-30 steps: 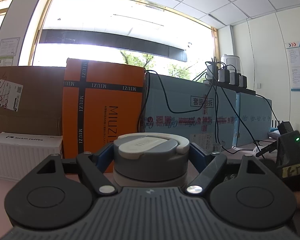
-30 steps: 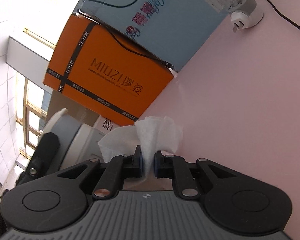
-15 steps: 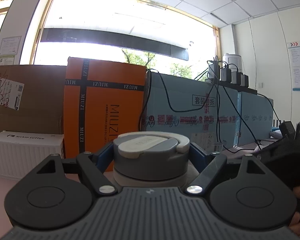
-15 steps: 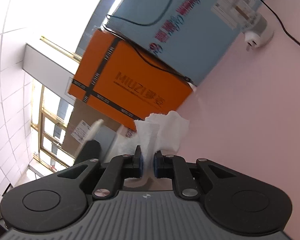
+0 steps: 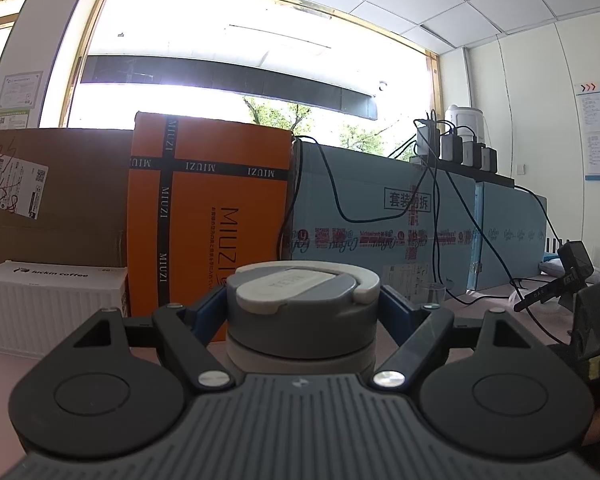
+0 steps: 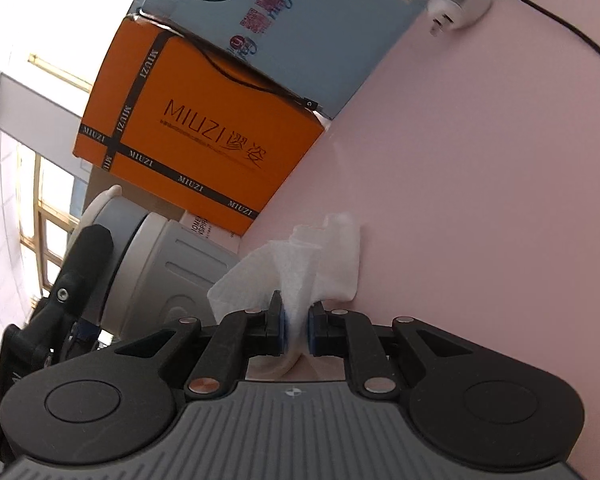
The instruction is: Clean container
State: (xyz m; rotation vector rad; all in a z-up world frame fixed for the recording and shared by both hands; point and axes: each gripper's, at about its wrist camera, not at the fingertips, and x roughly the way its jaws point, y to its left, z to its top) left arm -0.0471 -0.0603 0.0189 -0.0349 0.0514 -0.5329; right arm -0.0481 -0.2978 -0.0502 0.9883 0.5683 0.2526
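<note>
Left gripper: your left gripper (image 5: 303, 312) sits in the lower centre of the left wrist view, its blue-padded fingers (image 5: 204, 314) pressed against both sides of the container (image 5: 302, 312), clamped on it just below the lid.

Container: you hold it upright in the middle of that view; it has a grey body, and a grey lid (image 5: 300, 286) with a white flip tab. In the right wrist view the container (image 6: 168, 276) shows at the lower left, appearing tilted because that camera is rolled, with a black finger of your left gripper (image 6: 82, 264) across it.

Right gripper: your right gripper (image 6: 296, 330) is at the bottom centre of its own view, pinching a white tissue (image 6: 300, 268) between nearly closed fingers. In the left wrist view it shows only as a dark block at the right edge (image 5: 592, 328), with a green light lit.

Tissue: it fans out above your fingertips, its left flap reaching towards the container wall; you cannot tell whether it touches. Its right edge lies against or just over the pink table (image 6: 480, 200).

Background: an orange MIUZI box (image 5: 208, 216) stands behind the container, a pale blue box (image 5: 380, 216) to its right with black cables (image 5: 340, 200) draped over it, and a white luckin coffee box (image 5: 52, 304) at the lower left. A white plug adapter (image 6: 456, 8) lies at the upper right of the right wrist view.
</note>
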